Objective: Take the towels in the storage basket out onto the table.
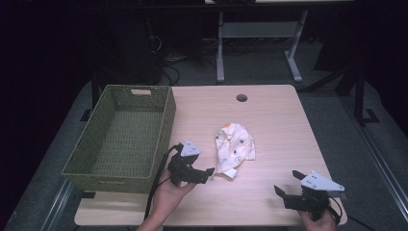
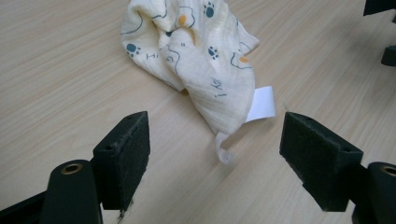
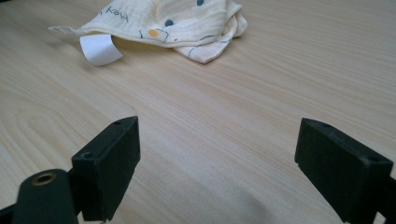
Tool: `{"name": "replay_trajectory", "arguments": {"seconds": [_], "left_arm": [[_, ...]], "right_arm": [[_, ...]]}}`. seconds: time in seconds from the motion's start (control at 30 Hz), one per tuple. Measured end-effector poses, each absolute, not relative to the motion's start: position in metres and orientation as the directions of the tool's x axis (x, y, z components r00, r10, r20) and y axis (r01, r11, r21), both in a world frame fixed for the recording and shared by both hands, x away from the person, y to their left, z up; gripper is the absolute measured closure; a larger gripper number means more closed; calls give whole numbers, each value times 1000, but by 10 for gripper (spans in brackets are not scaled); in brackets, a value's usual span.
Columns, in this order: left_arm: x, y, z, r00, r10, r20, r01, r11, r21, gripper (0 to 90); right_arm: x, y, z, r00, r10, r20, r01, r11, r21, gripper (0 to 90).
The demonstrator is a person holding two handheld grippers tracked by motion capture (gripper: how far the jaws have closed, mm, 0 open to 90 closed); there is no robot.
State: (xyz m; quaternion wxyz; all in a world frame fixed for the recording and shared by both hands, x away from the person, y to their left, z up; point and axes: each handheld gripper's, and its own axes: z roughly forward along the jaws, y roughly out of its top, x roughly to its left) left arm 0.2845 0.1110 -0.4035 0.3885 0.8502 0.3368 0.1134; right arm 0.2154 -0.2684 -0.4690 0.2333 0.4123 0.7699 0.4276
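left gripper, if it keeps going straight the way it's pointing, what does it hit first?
Most likely the crumpled printed cloth: the open left gripper aims at its near corner, with the white tag just beside it. Only bare table lies between, though the depth is hard to judge.

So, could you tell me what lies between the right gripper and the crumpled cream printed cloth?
Nothing but bare wooden table: the right gripper view shows it reaching to the cloth.

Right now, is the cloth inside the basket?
No, the cloth lies crumpled on the table, right of the green basket.
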Motion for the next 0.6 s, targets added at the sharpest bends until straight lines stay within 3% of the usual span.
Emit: {"name": "replay_trajectory", "arguments": {"seconds": [0.6], "left_arm": [[252,137,-420,748,659,-80,490,-467,736,233]], "right_arm": [[217,-266,-472,-553,833,-4,443,298,846,137]]}}
